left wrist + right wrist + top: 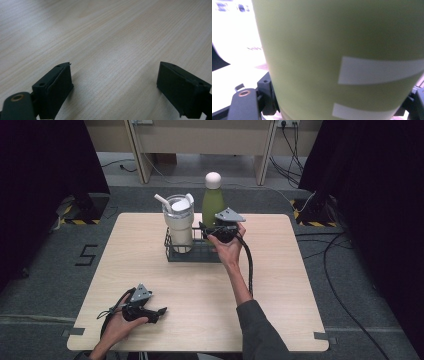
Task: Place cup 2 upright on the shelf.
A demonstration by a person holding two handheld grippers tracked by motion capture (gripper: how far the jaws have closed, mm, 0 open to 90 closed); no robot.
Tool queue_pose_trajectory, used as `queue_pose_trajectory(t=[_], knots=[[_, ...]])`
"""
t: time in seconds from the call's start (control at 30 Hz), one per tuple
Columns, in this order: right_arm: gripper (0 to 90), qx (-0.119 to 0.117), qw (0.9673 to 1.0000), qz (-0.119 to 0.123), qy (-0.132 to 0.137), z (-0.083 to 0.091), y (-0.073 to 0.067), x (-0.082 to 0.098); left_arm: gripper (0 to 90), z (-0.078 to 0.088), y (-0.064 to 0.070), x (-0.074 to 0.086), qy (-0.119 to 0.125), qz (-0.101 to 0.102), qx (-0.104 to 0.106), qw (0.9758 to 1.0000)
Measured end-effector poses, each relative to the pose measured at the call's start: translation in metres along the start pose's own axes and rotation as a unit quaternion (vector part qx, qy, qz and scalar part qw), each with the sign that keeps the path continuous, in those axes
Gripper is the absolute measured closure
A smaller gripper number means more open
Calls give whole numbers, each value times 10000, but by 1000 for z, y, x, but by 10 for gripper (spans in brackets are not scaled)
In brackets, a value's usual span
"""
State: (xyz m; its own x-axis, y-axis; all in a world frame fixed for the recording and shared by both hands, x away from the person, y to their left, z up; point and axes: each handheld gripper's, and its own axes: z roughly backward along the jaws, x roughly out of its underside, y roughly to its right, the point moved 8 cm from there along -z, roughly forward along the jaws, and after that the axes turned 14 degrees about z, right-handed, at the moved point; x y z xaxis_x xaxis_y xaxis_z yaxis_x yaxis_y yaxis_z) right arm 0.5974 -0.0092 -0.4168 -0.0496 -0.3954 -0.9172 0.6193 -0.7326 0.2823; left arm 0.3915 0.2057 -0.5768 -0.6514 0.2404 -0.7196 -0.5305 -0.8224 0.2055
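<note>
Nearest, at about seven o'clock on the worktop (200, 290), rests the left claw (161, 311), parked low and idle, jaws spread wide with bare wood between them in the left gripper view (115, 82). Probably set down there to stay out of the way while the other hand works; nothing within reach of it.

Farther out, past the middle toward twelve o'clock, stands a black wire rack (192, 253), holding two drinking vessels upright side by side. At its eleven o'clock side sits a white tumbler (179, 222) with lid and straw; at its one o'clock side, a green bottle (213, 205) with a pale rounded cap. Clamped on that bottle's lower body from the near side is the right claw (210, 231), closed tight on the green wall (317, 50), a jaw showing at each flank in the right gripper view. Grip placed low on the widest part, likely for a steady hold on a tall, top-heavy shape while seating it in, or lifting it from, the rack.

Hard to settle: whether the bottle's base rests on the rack floor or hangs just above it, since hand and claw cover that spot. Cut off too: the white markings on the bottle, seen as partial bars, unreadable. Beyond the worktop, dim floor, cables and curtains, blurred.
</note>
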Motion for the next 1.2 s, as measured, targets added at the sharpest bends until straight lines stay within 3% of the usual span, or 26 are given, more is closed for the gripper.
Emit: queue_pose_trajectory(t=[0.57, 0.73, 0.87, 1.0, 1.2], knots=[[208, 5, 9999, -112, -75, -19, -2, 16, 119, 0, 0, 0, -6, 0, 4, 10000], [207, -1, 9996, -276, -37, -23, -3, 22, 119, 0, 0, 0, -7, -3, 6, 10000], [207, 48, 9997, -204, -90, -27, -4, 26, 119, 0, 0, 0, -15, -20, 22, 10000], [207, 11, 9994, -347, -56, -30, -5, 30, 119, 0, 0, 0, -8, -18, 19, 10000], [207, 21, 9995, -291, -88, -34, -9, 33, 119, 0, 1, 0, -11, -21, 26, 10000]])
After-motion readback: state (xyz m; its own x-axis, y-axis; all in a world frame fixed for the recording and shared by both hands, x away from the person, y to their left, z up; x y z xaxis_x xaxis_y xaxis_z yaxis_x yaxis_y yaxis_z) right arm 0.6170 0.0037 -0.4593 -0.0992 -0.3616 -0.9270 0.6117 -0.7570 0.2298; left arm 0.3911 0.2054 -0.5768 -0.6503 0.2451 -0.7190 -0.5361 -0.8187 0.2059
